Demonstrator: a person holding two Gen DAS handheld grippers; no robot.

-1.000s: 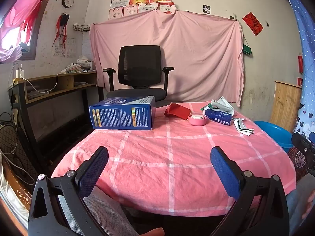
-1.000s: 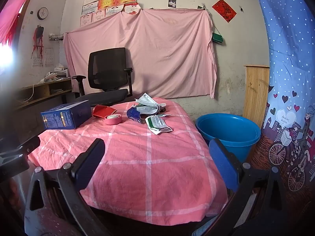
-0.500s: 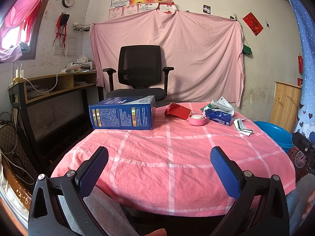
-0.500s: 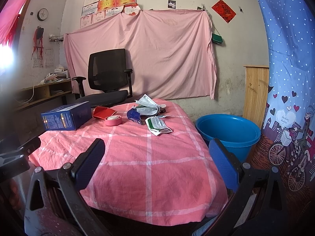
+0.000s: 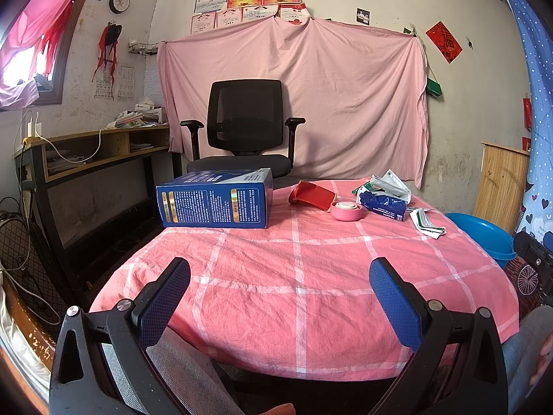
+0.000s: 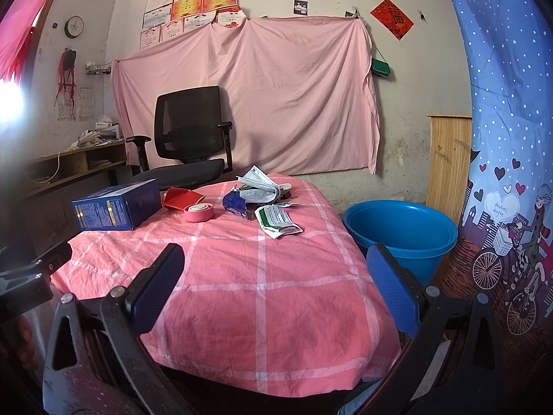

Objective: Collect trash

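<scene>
We see a bench (image 5: 311,276) covered with a pink checked cloth, with trash gathered at its far end. Taking the blue carton (image 5: 214,200) as our landmark: it lies on its side at the far left. Just to its right sits a red box (image 5: 311,193), and touching the front of that is a round pink lid (image 5: 346,210). Further right of the carton lies a crumpled blue and white wrapper pile (image 5: 383,195), then a folded green and white packet (image 6: 278,219) nearest the right edge. A blue tub (image 6: 401,235) stands on the floor, beyond the bench's right side and well apart from the carton. A black office chair (image 5: 245,128) stands behind the carton.

The left hand-held gripper (image 5: 280,297) hovers over the near edge of the bench, fingers spread wide (nothing between them). The right hand-held gripper (image 6: 273,287) is likewise spread and empty, well short of the trash.
</scene>
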